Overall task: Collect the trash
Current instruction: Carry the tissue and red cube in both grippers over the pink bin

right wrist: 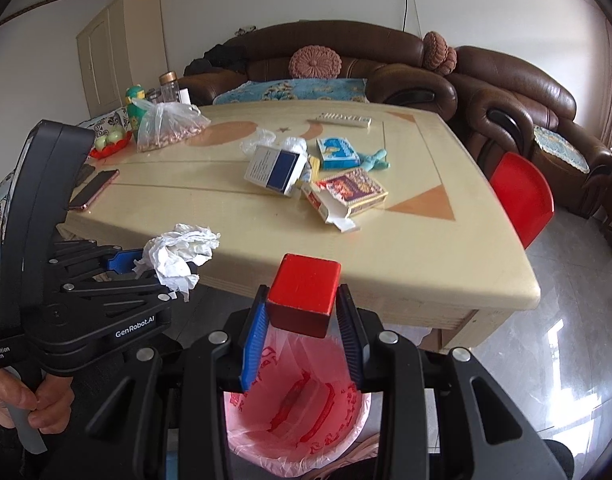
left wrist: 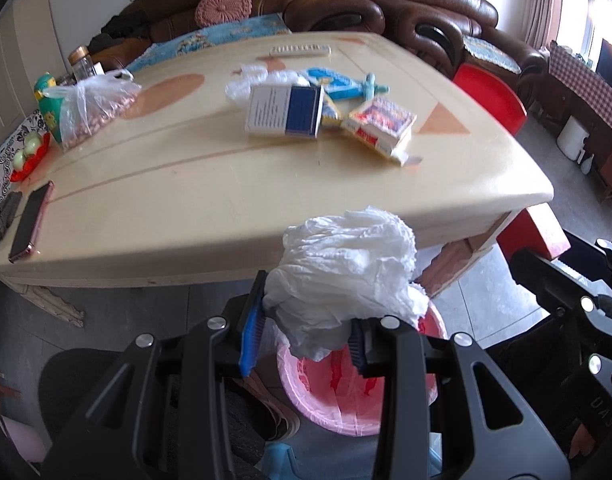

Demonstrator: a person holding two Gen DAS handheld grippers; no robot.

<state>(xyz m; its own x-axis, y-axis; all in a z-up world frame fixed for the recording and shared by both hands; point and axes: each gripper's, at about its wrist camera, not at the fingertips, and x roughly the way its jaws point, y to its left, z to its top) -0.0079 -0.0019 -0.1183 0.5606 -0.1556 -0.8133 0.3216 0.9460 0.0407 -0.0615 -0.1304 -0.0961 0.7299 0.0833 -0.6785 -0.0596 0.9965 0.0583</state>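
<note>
White crumpled tissue (left wrist: pixel 346 264) clenched in left jaws; red block (right wrist: pixel 303 294) (matte) in right.

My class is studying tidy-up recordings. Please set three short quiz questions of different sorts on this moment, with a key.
1. Multiple choice: what do the left tongs grip? A) crumpled white tissue B) phone C) jar
2. True or false: the red block rests on the table.
3. Fill in: below both tongs stands a pink ____ lined with a printed bag.

Key: 1 A. 2 False, the right tongs hold it off the table's edge. 3 bin.
</note>
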